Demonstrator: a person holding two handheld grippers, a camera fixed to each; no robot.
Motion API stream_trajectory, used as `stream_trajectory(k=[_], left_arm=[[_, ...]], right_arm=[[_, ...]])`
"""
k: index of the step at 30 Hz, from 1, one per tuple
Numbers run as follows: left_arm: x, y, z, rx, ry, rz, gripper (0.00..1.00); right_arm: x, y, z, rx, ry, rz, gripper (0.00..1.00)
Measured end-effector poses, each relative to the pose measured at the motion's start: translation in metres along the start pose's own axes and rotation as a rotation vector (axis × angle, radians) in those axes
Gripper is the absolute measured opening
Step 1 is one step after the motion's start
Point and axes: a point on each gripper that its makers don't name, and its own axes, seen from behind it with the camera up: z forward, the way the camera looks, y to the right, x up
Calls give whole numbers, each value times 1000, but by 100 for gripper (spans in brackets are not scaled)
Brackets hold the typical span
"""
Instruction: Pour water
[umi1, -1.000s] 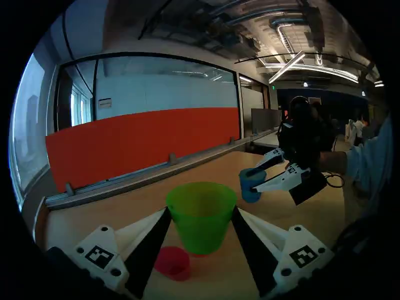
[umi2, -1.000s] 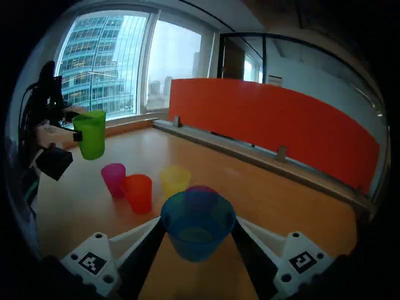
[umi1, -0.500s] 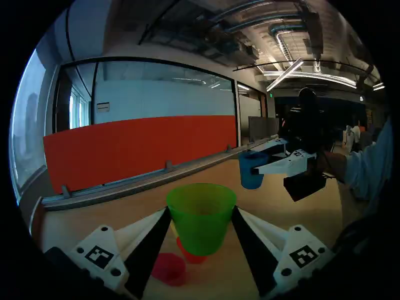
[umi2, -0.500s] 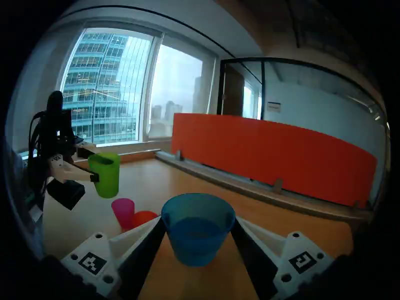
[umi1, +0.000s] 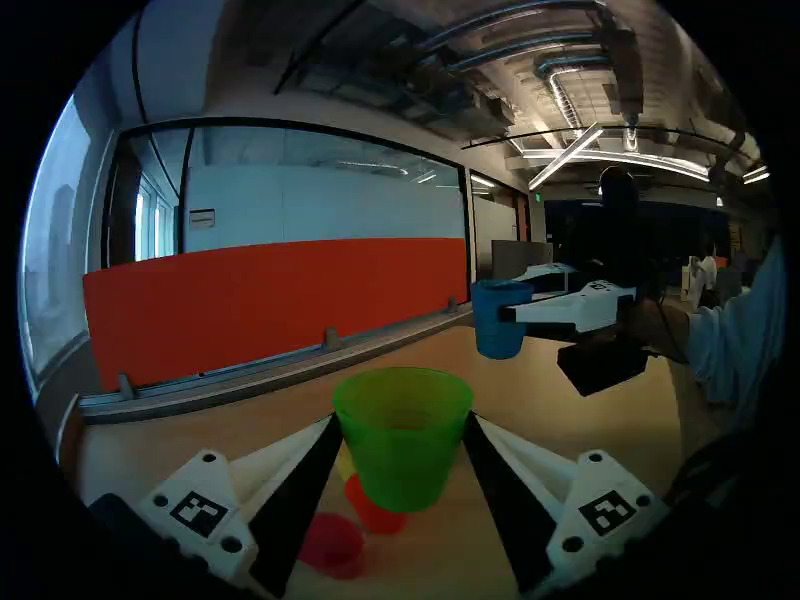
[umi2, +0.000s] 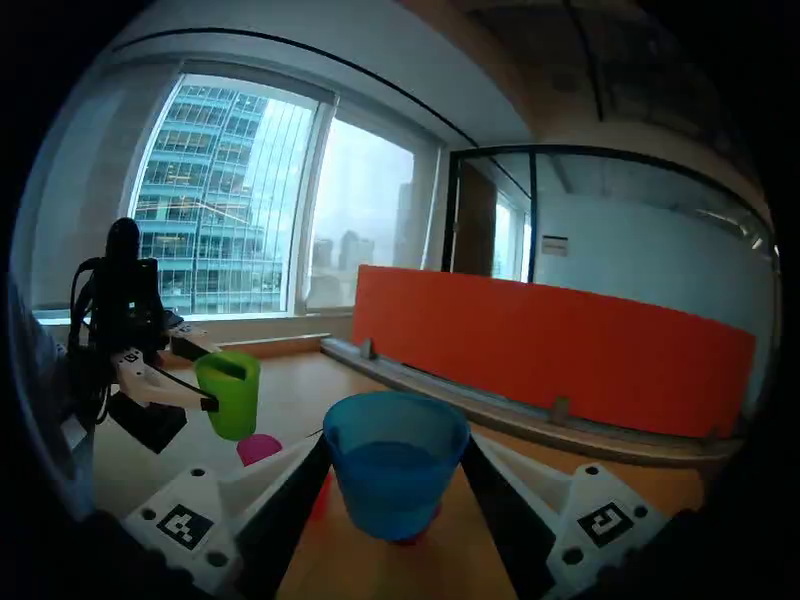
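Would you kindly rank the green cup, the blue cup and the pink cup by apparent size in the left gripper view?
1. green cup: clearly largest, though nearest the camera.
2. blue cup and pink cup: about alike, so unranked; the blue is farther off, the pink partly hidden behind the left claw.

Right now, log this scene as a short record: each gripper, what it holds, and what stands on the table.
left gripper: shut on green cup, upright, above the table
right gripper: shut on blue cup, upright, liquid seems to show inside
held cups: apart, neither tilted to pour
on table: red cup and pink cup, below the green cup
backdrop: orange panel
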Motion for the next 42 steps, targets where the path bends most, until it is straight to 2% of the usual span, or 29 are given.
stream_trajectory(k=[17,42], left_arm=[[0,5,2,-17,4,6,86],[1,11,4,-35,14,2,86]], right_arm=[[29,-8,7,31,41,-41,91],[92,-24,24,84,99,-239,91]])
